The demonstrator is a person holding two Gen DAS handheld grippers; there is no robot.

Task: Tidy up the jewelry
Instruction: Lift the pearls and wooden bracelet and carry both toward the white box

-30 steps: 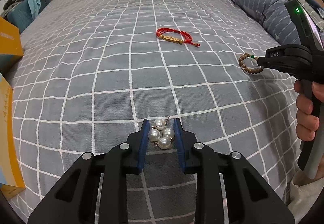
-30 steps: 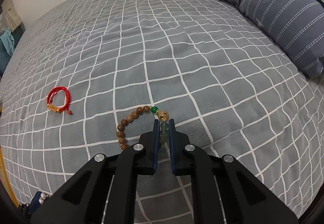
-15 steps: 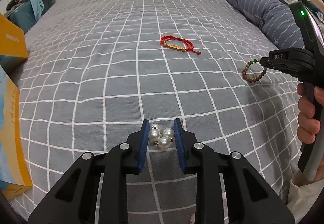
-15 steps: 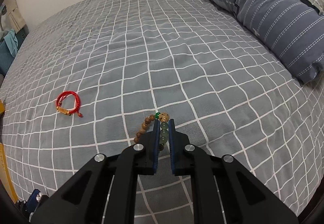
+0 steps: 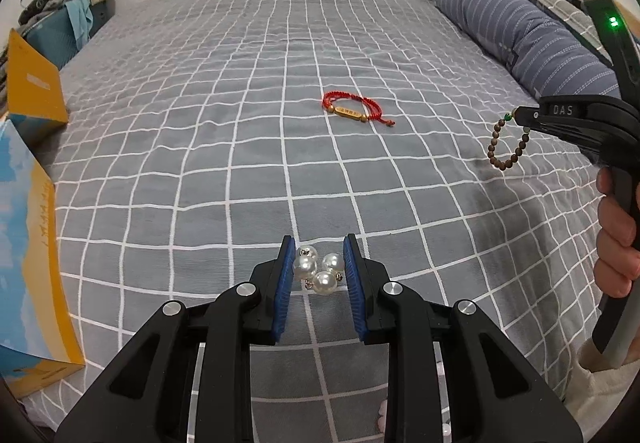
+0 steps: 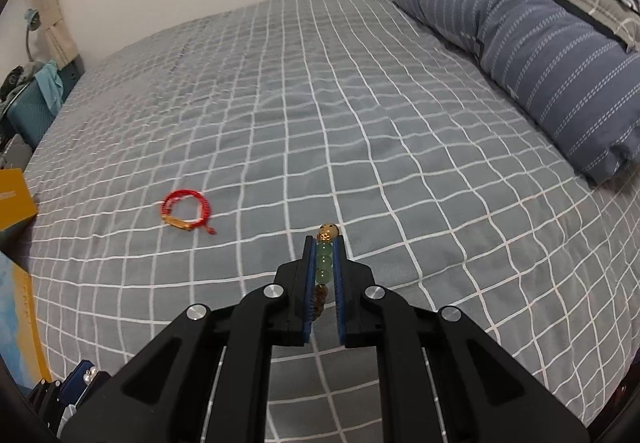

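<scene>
In the left wrist view the left gripper (image 5: 319, 269) fills the lower centre of the frame, its blue pads clamped on a small cluster of pearl earrings (image 5: 316, 270) that sits between them, white pearls with tiny gold fittings showing at the lower edge. Behind it, in the middle of the frame, a red cord bracelet (image 5: 352, 110) with a gold bar lies flat on the grey checked bedspread (image 5: 200, 147), well apart from both grippers. At the right edge a hand (image 5: 618, 243) grips the handle of the right gripper (image 5: 520, 119), from whose tip a wooden bead bracelet (image 5: 508, 145) hangs as a loop clear of the bed (a green bead shows at the top of the loop). A yellow and blue box (image 5: 28, 263) stands along the left edge, and a striped blue pillow (image 5: 528, 39) lies at the upper right. In the right wrist view the right gripper's pads are pressed together on the bracelet's pale green beads, with a gold bead just above the fingertips at centre frame and brown beads trailing down between the pads; the red cord bracelet lies at centre left.
</scene>
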